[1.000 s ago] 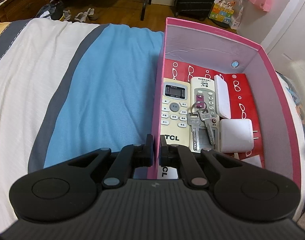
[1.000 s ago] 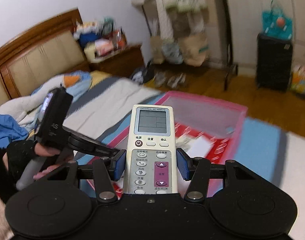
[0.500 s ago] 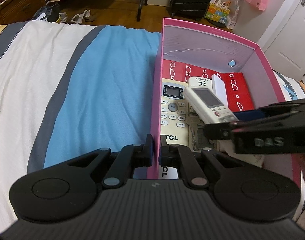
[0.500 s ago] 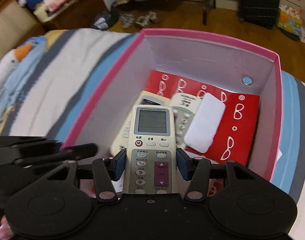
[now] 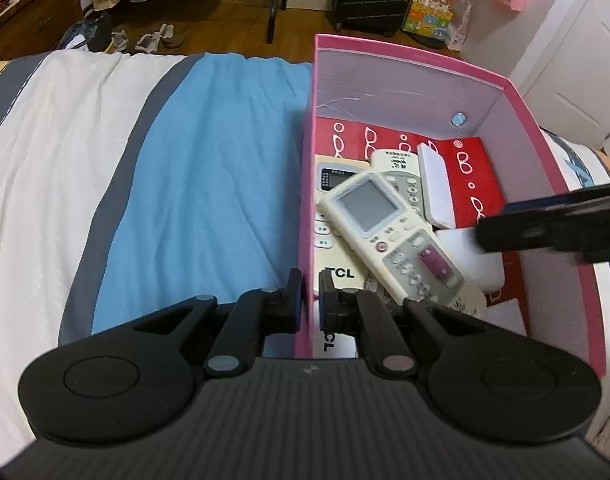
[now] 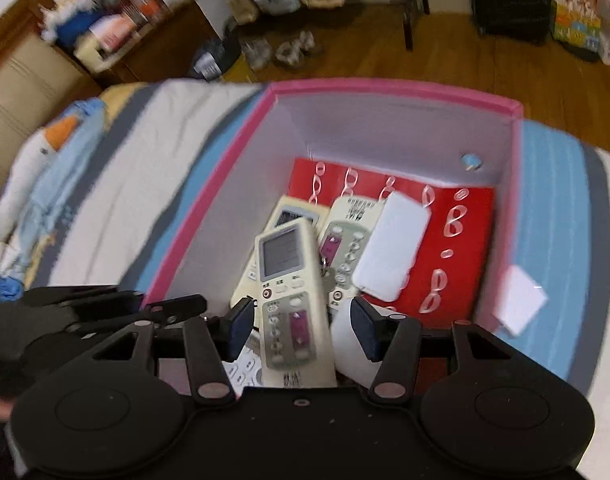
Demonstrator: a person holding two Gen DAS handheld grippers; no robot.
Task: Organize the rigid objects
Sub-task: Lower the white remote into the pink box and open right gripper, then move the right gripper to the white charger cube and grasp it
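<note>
Pinching box [image 5: 305,184] wall w/ left tool [image 5: 308,300] to steady it; right tool [image 6: 303,330] spread apart, remote [image 6: 291,300] lying loose between.

Pink box [image 5: 521,120] with red glasses-print lining [image 5: 471,168], cream remote [image 5: 389,232], blue, white and grey striped bedspread [image 5: 209,168]

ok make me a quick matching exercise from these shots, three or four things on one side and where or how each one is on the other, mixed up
Things:
1. left gripper
2. right gripper
3. screen remote
4. white flat case

States:
A. lies slanted on top of the other remotes in the pink box
B. open, jaws apart either side of a remote
C. shut on the box's near-left wall
D. rests over the red patterned sheet, right of the remotes

Pairs: 1-C, 2-B, 3-A, 4-D
</note>
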